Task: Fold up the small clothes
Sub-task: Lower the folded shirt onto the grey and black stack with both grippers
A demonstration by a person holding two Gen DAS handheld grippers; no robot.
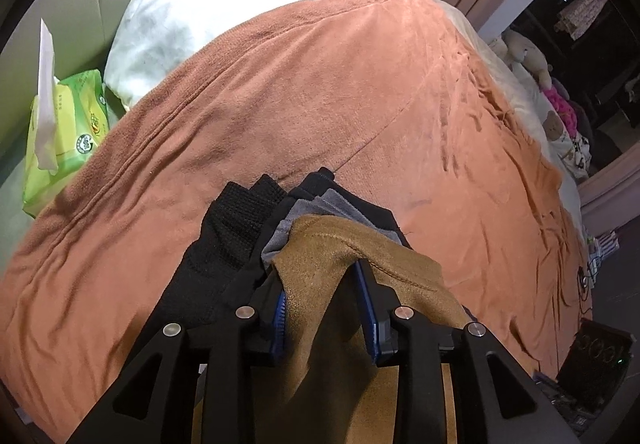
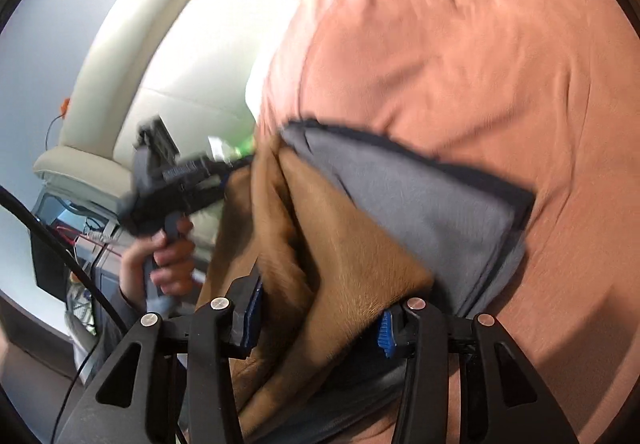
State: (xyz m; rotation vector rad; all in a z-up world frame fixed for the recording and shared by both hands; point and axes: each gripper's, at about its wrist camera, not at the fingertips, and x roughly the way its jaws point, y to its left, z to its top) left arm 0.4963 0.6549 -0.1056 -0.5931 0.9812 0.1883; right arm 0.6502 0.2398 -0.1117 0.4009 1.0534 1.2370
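Observation:
A brown cloth drapes over my left gripper and hides its fingertips; the blue pads stand apart with cloth between them. Behind it lies a stack of black and grey clothes on the orange bedspread. In the right wrist view the same brown cloth hangs between the fingers of my right gripper, above a folded grey cloth. The left gripper's body shows there, held in a hand. That view is blurred.
A white pillow and a green tissue pack lie at the bed's head. Stuffed toys sit along the far right edge. A black box stands on the floor at right.

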